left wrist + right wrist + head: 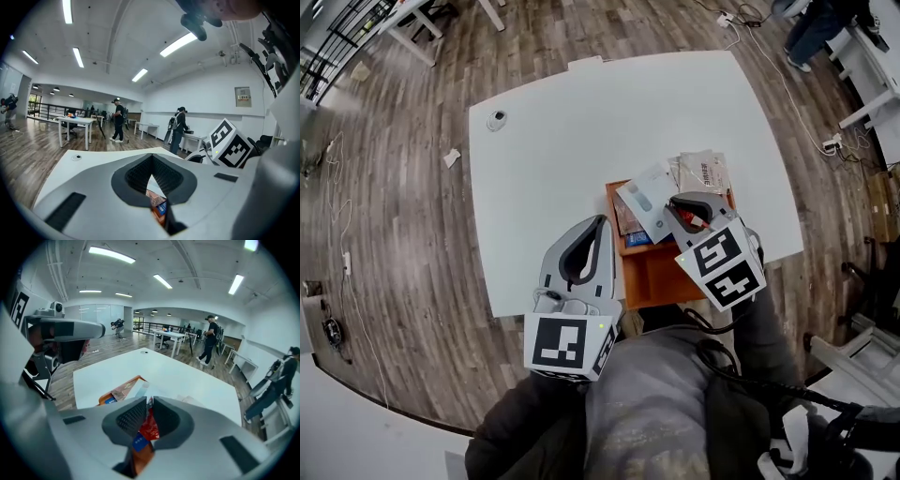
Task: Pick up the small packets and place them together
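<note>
We pinch a red packet (149, 427) thinly in the right claw (686, 208); it could slip. Left claw (598, 225) closed, empty.

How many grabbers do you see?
2. The left gripper, shut and empty, is over the table beside the box; the right gripper is over the box, gripping a red packet.

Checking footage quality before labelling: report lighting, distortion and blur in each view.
Head view: even light, sharp, fisheye bows the table edges. Left gripper view: black vignette at the corners, ceiling lights blown out, the left gripper soft up close. Right gripper view: same vignette, the red packet in the right gripper slightly soft, the room behind clear.
</note>
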`<state>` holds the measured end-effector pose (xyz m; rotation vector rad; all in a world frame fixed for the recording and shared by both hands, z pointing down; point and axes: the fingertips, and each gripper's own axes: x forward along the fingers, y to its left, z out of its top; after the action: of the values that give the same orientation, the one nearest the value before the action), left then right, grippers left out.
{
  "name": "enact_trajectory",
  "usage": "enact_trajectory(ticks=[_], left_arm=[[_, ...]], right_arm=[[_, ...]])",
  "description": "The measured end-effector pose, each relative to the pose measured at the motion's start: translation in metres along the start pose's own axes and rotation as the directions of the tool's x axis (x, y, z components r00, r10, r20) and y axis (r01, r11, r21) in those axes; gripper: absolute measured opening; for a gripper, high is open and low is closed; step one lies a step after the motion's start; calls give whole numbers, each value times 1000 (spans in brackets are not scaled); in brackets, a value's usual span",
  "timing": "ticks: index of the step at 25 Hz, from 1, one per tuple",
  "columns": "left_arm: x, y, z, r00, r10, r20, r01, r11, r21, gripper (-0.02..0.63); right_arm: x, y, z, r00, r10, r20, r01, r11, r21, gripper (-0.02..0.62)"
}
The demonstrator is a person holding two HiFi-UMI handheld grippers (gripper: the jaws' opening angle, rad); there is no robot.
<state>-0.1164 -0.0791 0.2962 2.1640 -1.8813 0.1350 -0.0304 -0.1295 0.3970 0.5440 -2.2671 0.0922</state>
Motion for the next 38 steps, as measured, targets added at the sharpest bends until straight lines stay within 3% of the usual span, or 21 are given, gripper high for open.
enact_trajectory(ticks=[8, 16, 22, 30, 38], left_arm=[[3, 2, -10, 1000, 13, -15, -14, 1000, -19, -2], [-6, 2, -4, 1000, 17, -5, -17, 1000, -14, -2], [-14, 1, -6, 1000, 9, 3, -9, 1000, -8, -2], [-30, -13, -1, 998, -55, 22, 55, 998, 24, -2], [-57, -57, 0, 982, -186, 43, 182, 980, 74, -2]], right_arm=[[9, 3, -3, 1000, 28, -7, -28, 1000, 6, 72], [1, 3, 6, 1000, 6, 30, -6, 1000, 19, 120], [-9, 1, 6, 997, -54, 60, 52, 998, 33, 120], [-43, 5, 3, 978, -167, 126, 155, 983, 98, 120], [-98, 36, -1, 933, -258, 249, 210, 956, 205, 120]])
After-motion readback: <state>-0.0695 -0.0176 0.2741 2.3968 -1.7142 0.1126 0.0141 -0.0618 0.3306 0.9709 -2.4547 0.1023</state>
